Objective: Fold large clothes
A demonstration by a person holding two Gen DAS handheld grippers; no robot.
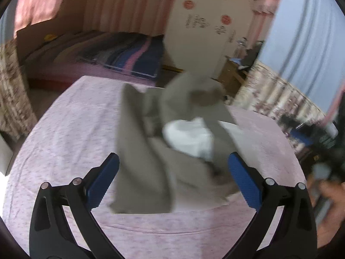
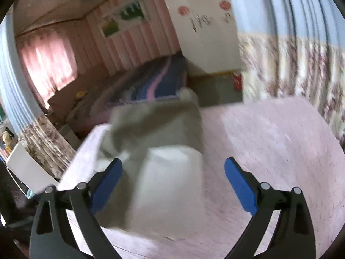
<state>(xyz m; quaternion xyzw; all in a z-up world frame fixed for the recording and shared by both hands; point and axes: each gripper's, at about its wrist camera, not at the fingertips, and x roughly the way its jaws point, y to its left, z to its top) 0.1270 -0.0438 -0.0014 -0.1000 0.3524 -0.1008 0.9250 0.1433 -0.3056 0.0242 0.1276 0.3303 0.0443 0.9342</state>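
A soft grey garment (image 1: 151, 151) with a white lining (image 1: 189, 138) lay crumpled, only partly folded, on the pink speckled bed sheet (image 1: 64, 129). The left gripper (image 1: 172, 177) and right gripper (image 2: 172, 177) both hovered near the garment, jaws spread and empty, probably positioning for a fresh grasp.

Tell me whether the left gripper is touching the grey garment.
Cannot tell. In the left wrist view the left gripper is wide open with the grey garment between its fingers, but blur and the straight-on angle hide any contact or gap.
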